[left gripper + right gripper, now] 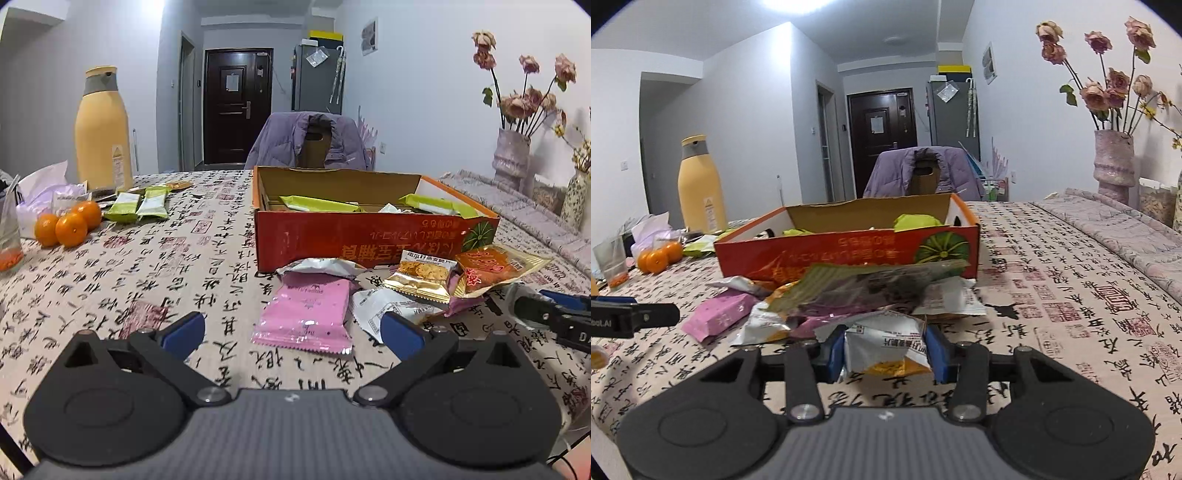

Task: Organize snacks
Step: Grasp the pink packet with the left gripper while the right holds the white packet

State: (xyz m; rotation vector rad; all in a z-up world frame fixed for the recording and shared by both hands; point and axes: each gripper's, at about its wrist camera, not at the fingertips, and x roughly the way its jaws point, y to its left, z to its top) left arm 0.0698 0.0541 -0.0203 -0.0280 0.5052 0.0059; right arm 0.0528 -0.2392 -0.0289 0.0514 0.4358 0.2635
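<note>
A loose heap of snack packets lies in front of the orange cardboard box, which holds several green packets. The pink packet lies flat just ahead of my left gripper, which is open and holds nothing. My right gripper is shut on a white snack packet with orange print, lifted at the near edge of the heap. A crumpled green-and-purple wrapper lies behind it. A gold packet and a red packet lie by the box.
Two green packets, three oranges, a tall yellow bottle and a glass stand at the left. A vase of dried roses is at the far right. A chair with a purple jacket sits behind the box.
</note>
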